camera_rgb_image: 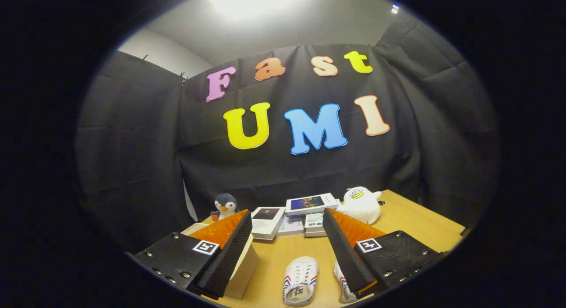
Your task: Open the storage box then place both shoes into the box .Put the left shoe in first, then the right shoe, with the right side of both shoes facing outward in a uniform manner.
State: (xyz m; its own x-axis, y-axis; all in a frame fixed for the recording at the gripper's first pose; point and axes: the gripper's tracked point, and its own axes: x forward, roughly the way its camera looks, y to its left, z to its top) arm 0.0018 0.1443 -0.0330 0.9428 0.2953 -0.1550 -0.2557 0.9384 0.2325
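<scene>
My gripper [286, 224] is open and held above the wooden table [411, 224], with nothing between its fingers. Below the gap lies a white shoe [300, 280] with red and blue stripes, seen from above. A second white shoe [343, 285] lies just to its right, mostly hidden under the right finger [347, 250]. A pale storage box [244, 266] stands on the table beneath the left finger [232, 250]; only its corner and one side show, and I cannot tell whether it is open.
Beyond the fingers, several books [289, 215] lie stacked at the back of the table. A small penguin plush [224, 205] sits at the back left and a white duck plush [361, 204] at the back right. Black cloth walls close the booth.
</scene>
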